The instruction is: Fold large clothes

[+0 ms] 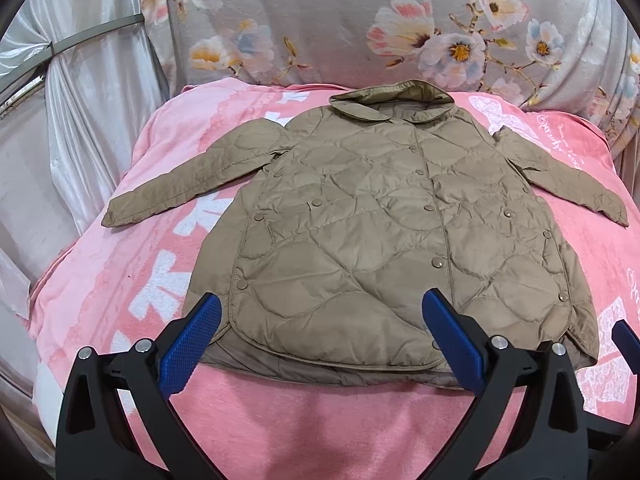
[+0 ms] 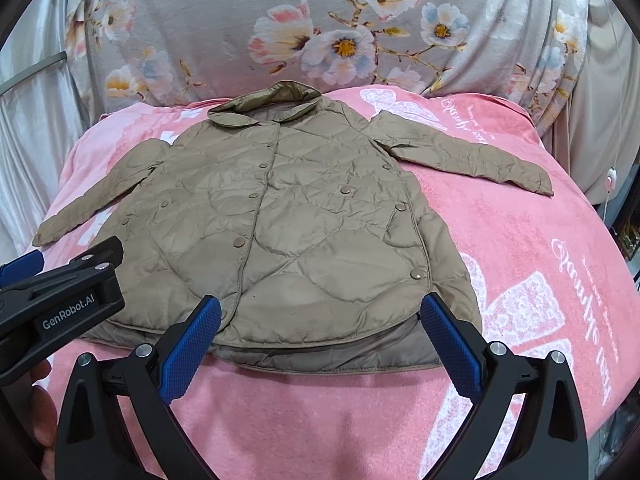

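A tan quilted jacket (image 1: 372, 232) lies flat, front up and snapped shut, on a pink blanket (image 1: 280, 420). Its collar is at the far end and both sleeves are spread out to the sides. It also shows in the right wrist view (image 2: 280, 236). My left gripper (image 1: 320, 312) is open and empty, hovering over the jacket's near hem. My right gripper (image 2: 320, 316) is open and empty over the hem's right part. The left gripper's body (image 2: 60, 304) shows at the left of the right wrist view.
The pink blanket (image 2: 540, 280) with white patterns covers the surface. A grey floral cloth (image 1: 360, 20) hangs behind it. Silvery drapes (image 1: 80, 120) hang at the left. A white cord with a switch (image 2: 611, 178) hangs at the far right.
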A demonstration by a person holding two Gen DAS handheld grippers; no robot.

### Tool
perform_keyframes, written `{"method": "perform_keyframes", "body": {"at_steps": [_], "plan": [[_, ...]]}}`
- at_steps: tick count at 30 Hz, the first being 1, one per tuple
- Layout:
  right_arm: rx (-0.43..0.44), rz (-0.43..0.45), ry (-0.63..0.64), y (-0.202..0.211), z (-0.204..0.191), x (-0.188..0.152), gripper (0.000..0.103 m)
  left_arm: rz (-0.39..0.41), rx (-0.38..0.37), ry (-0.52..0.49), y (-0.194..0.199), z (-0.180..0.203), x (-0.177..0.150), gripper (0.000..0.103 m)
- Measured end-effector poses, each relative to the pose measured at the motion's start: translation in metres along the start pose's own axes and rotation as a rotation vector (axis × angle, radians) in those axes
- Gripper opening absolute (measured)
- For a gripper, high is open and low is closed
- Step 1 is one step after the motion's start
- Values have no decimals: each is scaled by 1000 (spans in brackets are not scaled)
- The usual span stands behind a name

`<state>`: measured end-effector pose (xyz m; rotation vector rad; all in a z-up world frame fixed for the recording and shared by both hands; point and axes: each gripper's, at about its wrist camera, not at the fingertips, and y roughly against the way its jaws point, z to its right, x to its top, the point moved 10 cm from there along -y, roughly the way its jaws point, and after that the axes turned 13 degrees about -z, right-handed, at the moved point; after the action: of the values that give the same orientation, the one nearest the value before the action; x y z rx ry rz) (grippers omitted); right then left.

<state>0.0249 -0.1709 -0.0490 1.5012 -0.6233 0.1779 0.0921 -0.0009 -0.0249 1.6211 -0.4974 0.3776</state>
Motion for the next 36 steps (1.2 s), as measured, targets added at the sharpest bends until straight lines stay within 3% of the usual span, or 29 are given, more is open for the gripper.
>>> {"method": "perform_keyframes", "body": {"at_steps": [36], "plan": [[5, -30, 12, -16, -4, 1, 98, -34, 3, 8, -19, 1, -2, 98]]}}
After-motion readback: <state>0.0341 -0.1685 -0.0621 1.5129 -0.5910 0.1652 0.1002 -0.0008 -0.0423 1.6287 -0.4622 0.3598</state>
